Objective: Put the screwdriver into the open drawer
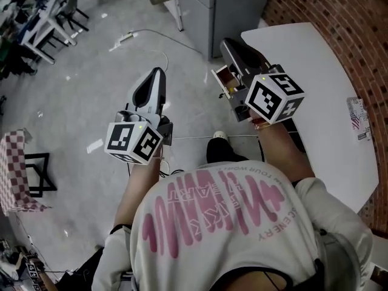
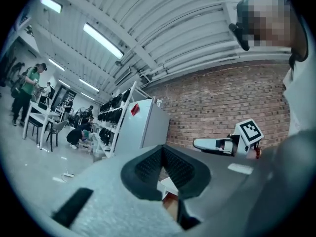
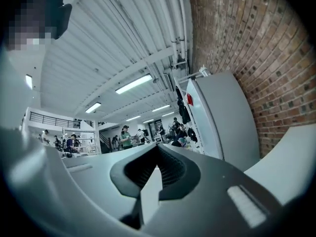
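Observation:
Both grippers are raised in front of the person and point about level. In the head view my left gripper (image 1: 156, 71) hangs over the grey floor, its jaws closed to a point with nothing in them. My right gripper (image 1: 227, 43) is higher and to the right, at the white table's corner, also shut and empty. Just under it a small open drawer (image 1: 225, 80) shows a brown wooden inside. The left gripper view shows the left gripper (image 2: 161, 149) with its pads met, and the right gripper (image 2: 197, 143) off to the right. The right gripper view shows the right gripper (image 3: 157, 149) with its pads together. No screwdriver is in view.
A white table (image 1: 315, 71) runs along the brick wall (image 1: 351, 17) on the right. A grey cabinet (image 1: 206, 11) stands behind the drawer. A cable (image 1: 145, 35) lies on the floor, and a checked cloth (image 1: 15, 168) is at the left. People (image 2: 29, 83) work at far tables.

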`<state>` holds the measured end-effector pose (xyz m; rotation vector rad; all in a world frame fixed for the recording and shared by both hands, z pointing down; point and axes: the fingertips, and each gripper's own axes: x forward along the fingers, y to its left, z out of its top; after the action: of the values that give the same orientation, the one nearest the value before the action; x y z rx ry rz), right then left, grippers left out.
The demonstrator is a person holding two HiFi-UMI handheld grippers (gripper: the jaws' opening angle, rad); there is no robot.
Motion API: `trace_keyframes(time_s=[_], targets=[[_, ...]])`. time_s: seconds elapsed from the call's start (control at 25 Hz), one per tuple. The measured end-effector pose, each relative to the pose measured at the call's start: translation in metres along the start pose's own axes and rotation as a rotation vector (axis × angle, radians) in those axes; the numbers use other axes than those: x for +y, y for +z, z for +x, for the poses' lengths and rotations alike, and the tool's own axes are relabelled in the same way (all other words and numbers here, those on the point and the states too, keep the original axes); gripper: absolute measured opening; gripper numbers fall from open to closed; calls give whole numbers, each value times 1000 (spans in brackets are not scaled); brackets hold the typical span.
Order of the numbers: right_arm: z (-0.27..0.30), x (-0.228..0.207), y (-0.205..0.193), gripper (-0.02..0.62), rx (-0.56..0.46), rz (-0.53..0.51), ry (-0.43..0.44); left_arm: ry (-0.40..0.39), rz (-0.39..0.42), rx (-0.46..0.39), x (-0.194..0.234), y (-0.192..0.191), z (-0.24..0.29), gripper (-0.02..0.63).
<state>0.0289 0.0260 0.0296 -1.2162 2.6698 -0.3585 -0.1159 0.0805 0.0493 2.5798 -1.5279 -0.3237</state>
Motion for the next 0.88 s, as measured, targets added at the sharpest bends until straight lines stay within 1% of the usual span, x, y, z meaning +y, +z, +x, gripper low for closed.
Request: trace_keyframes(time_s=[0.12, 0.28, 0.4, 0.44, 0.56, 0.68, 0.88], targets=[[-23, 7, 12, 11, 3, -49, 5, 15, 1, -19, -20, 10, -3, 3], [-40, -1, 22, 11, 26, -89, 7, 16, -8, -15, -46, 17, 7, 4], [-30, -7, 30, 11, 21, -85, 60, 42, 23, -32, -52, 31, 17, 3], [-30, -11, 34, 11, 26, -95, 68, 45, 21, -41, -57, 32, 22, 3], [-41, -24, 41, 11, 52, -126, 73, 40, 6, -47, -76, 25, 35, 3], [-51, -28, 43, 11, 63, -161, 79, 50, 2, -49, -88, 20, 37, 3], [-52, -42, 23, 11, 94, -161, 84, 65, -19, -48, -88, -5, 38, 3]])
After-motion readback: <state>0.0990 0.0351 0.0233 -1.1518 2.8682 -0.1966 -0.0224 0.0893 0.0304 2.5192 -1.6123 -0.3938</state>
